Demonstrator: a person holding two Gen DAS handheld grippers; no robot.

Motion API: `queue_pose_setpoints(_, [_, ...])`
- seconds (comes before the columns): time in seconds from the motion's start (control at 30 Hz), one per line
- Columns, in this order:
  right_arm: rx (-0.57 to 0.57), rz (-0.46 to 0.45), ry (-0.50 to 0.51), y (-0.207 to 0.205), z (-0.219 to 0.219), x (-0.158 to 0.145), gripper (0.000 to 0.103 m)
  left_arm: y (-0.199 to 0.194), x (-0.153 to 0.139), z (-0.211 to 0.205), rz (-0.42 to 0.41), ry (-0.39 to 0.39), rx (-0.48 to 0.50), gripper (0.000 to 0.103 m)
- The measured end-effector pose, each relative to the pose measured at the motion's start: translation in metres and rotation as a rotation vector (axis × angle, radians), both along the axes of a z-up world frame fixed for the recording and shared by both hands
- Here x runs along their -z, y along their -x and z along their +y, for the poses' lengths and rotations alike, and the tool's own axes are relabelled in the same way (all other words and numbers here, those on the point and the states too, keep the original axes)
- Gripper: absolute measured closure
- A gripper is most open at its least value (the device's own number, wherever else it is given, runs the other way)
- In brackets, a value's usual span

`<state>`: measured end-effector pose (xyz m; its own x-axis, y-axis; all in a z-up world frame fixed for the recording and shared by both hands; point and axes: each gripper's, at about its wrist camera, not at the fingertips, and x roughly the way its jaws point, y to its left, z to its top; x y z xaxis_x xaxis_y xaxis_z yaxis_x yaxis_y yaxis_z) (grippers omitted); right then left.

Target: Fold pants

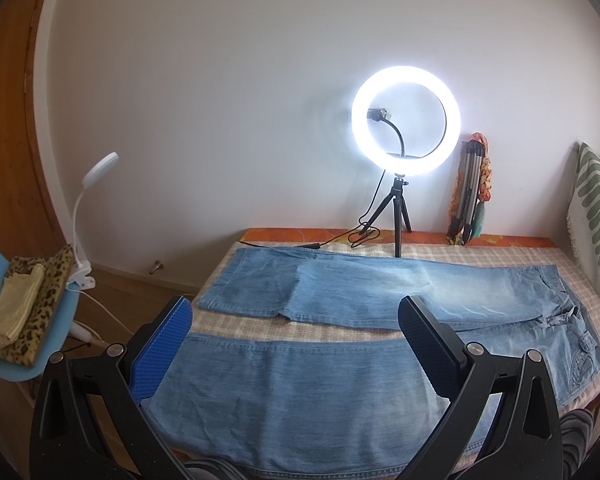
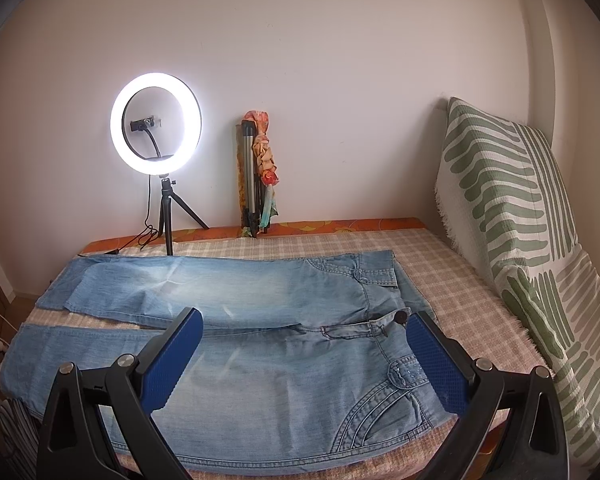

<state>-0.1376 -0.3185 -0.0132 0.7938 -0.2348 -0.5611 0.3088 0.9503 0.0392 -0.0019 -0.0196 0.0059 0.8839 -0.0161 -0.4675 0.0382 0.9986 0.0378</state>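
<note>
Light blue jeans (image 1: 340, 292) lie spread flat on a checked bed cover (image 1: 480, 256), legs apart, cuffs to the left and waistband to the right. My left gripper (image 1: 296, 320) is open and empty, held above the near leg close to its cuff end. In the right wrist view the jeans (image 2: 240, 292) show their waistband, button and front pocket at the right. My right gripper (image 2: 304, 332) is open and empty, held above the near hip and pocket. Neither gripper touches the cloth.
A lit ring light on a small tripod (image 1: 406, 132) stands at the bed's far edge with its cable (image 1: 360, 234). A folded tripod with a scarf (image 2: 258, 176) leans on the wall. A green-patterned cushion (image 2: 512, 208) lies right. A blue chair with clothes (image 1: 24, 312) and a clip lamp stands left.
</note>
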Motion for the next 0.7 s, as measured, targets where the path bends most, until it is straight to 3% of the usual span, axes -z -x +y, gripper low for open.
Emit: queue_pose_setpoints(0.7, [0.016,0.031,0.010,-0.017,-0.004,0.012,0.000,-0.019,0.014,0.002,0.018,-0.028,-0.005,0.001])
